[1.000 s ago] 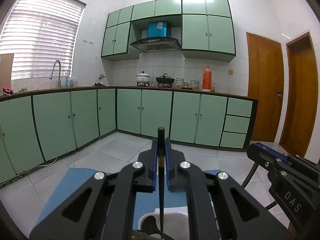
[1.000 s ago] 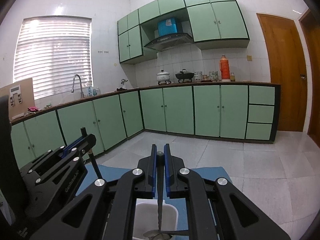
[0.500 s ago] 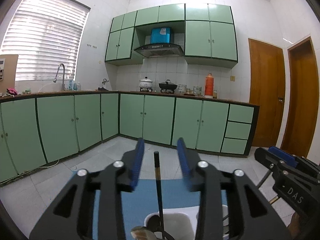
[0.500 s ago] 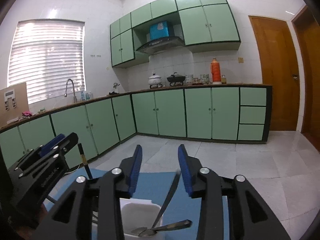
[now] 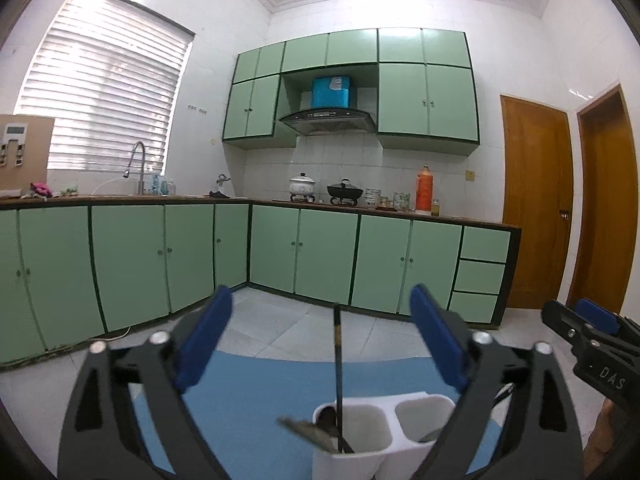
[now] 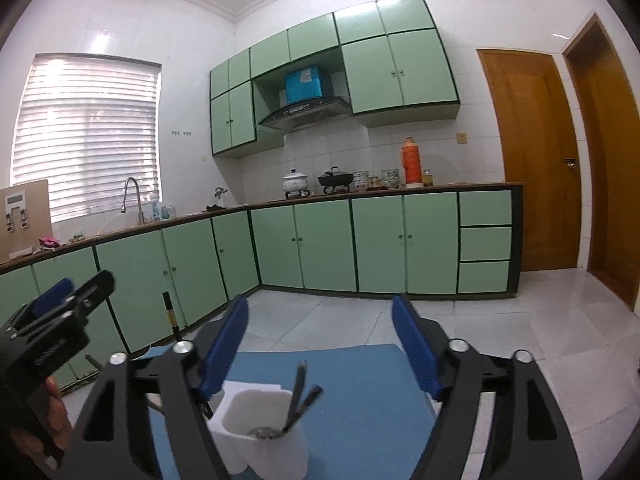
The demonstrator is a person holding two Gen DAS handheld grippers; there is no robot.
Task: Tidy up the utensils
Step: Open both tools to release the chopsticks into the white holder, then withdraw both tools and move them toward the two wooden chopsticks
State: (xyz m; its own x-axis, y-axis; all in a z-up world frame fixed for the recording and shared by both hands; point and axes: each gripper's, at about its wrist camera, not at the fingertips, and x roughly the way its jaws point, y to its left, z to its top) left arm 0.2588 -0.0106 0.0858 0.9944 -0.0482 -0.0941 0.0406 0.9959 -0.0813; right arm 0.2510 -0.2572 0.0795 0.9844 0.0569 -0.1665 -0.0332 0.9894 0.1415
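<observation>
A white two-compartment holder (image 5: 384,436) stands on a blue mat (image 5: 260,384). A black chopstick (image 5: 338,360) stands upright in its left compartment beside a flat utensil handle (image 5: 304,432). My left gripper (image 5: 320,296) is behind and around the chopstick, its jaws opening, the blue pads (image 5: 208,336) clear of it. In the right wrist view the holder (image 6: 260,424) has metal spoon handles (image 6: 298,392) leaning in it. My right gripper (image 6: 320,306) hangs above them, jaws opening, with nothing pressed between the pads. Each gripper shows in the other's view: the right one (image 5: 592,340), the left one (image 6: 60,320).
Beyond the mat lies a pale tiled floor (image 6: 520,320). Green base cabinets (image 5: 328,256) with a worktop run along the back and left walls. Two wooden doors (image 5: 536,208) stand at the right. A hand (image 6: 56,408) holds the left gripper.
Both grippers were shut, the left on the chopstick, the right on a spoon handle. Both have opened wide and drawn back, leaving the utensils in the holder.
</observation>
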